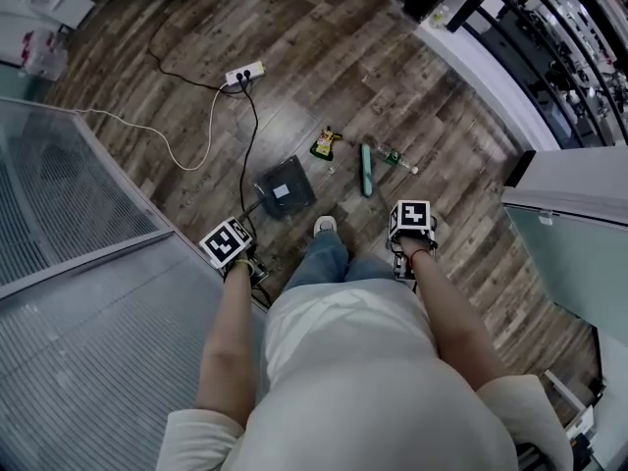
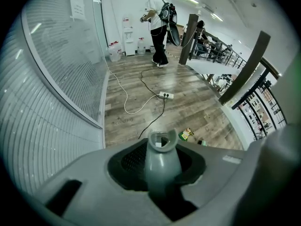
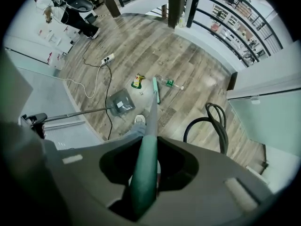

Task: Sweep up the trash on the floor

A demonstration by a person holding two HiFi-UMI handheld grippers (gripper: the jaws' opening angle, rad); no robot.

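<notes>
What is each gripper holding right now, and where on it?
The left gripper is shut on the dustpan handle, just below its top end. The right gripper is shut on the broom handle, at its green upper grip.

Head view: high above the person's torso (image 1: 363, 361), facing steeply down on the brown wood-plank floor (image 1: 392, 86).
Left gripper view: faces outward, almost level, along the floor to a far white wall (image 2: 129, 4). The left gripper (image 2: 160, 166) and grey plastic handle tip (image 2: 161, 147) sit close in front.
Right gripper view: high, facing down the green broom shaft (image 3: 145, 164).
All three share the white power strip (image 1: 244, 73) and the yellow snack wrapper (image 1: 325, 143).
</notes>
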